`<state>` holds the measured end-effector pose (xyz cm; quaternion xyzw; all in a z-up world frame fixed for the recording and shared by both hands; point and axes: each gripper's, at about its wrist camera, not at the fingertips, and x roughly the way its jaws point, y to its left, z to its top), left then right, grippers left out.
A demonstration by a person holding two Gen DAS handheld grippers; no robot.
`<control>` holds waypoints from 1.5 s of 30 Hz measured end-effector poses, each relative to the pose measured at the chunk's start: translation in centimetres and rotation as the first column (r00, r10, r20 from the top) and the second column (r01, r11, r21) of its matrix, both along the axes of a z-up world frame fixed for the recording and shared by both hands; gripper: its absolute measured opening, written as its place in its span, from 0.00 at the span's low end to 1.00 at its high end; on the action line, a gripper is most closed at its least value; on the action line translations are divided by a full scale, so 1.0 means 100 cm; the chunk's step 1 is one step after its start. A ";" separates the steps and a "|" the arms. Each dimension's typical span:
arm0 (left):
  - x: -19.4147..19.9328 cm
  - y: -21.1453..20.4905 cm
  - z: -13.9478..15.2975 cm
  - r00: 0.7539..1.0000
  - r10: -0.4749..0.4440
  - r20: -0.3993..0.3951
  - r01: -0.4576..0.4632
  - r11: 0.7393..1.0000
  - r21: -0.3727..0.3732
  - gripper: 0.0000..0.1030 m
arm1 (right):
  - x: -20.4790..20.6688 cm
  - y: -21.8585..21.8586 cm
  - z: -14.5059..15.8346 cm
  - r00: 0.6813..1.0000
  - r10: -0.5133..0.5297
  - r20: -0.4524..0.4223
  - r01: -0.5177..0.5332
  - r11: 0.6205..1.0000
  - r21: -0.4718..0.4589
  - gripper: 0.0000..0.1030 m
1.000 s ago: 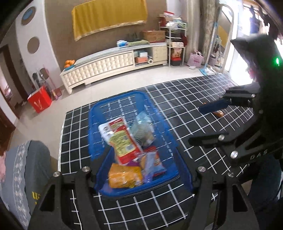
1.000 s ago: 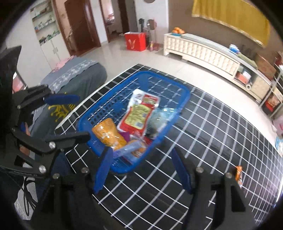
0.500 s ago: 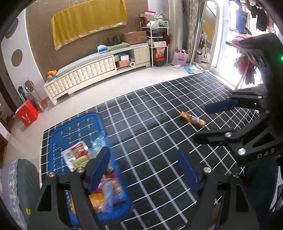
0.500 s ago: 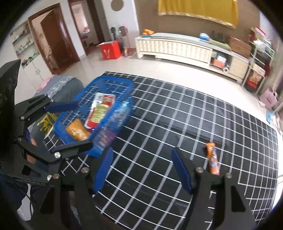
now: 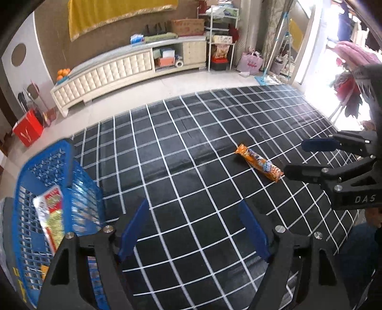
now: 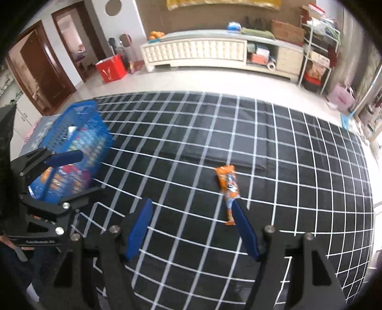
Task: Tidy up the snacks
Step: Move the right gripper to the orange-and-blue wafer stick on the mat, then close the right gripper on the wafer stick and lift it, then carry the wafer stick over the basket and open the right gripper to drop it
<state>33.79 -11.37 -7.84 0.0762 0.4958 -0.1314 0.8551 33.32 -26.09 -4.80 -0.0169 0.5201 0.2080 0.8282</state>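
most snacks already sit in the blue basket at the mat's left edge — one orange snack packet still lies loose on the grid mat. left gripper and right gripper both gape wide, empty — the right nearest the packet.

Pale tiled floor, black white-gridded mat over it. Long cream tufted cabinet along brown wall, yellow cloth hanging above, wire shelf rack at its end. Dark wooden doors on one side, bright daylight from doorway on the other.
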 end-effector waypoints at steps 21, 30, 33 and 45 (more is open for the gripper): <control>0.038 -0.037 -0.071 0.998 0.024 -0.051 -0.022 0.999 0.044 0.74 | 0.036 -0.010 -0.093 1.000 -0.018 -0.021 0.017 0.997 -0.072 0.49; 0.019 -0.021 -0.062 0.997 0.074 0.001 -0.074 0.997 0.023 0.74 | 0.022 -0.005 -0.095 1.000 0.002 -0.003 -0.002 0.995 -0.099 0.27; 0.005 -0.013 -0.048 0.995 0.084 0.058 -0.086 0.996 0.036 0.74 | 0.015 0.001 -0.077 1.000 0.006 0.028 -0.005 0.998 -0.069 0.27; -0.061 0.049 0.022 0.972 0.134 0.194 -0.134 0.991 -0.015 0.74 | -0.036 0.050 0.015 0.983 0.066 0.169 -0.065 0.998 -0.012 0.27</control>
